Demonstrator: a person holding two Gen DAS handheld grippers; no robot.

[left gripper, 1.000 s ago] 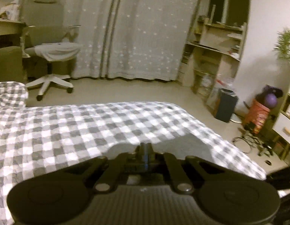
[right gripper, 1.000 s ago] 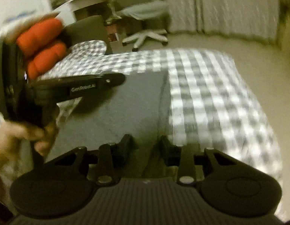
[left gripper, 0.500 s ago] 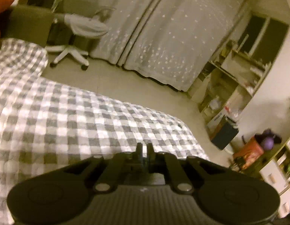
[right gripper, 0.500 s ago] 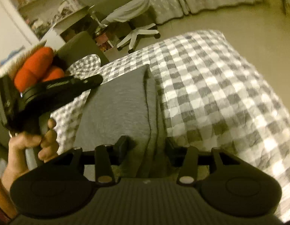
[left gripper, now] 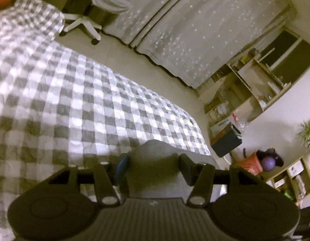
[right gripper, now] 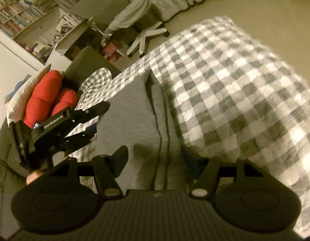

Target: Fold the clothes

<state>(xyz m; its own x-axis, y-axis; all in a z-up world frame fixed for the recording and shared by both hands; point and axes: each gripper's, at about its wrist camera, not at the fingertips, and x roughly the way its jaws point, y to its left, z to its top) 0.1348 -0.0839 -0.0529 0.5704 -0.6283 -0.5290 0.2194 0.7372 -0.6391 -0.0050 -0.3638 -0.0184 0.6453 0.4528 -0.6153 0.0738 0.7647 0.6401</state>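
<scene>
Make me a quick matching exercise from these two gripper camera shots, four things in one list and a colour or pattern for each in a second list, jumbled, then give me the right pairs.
Things:
1. bed cover
2. folded garment
3. cushions
4. ball

Colours or patterns:
A. purple
B. grey and white checks
C. red
D. plain grey

Pairs: 1-B, 2-D, 3-C, 4-A

One grey garment [right gripper: 133, 118], two claws [right gripper: 155, 160]
</scene>
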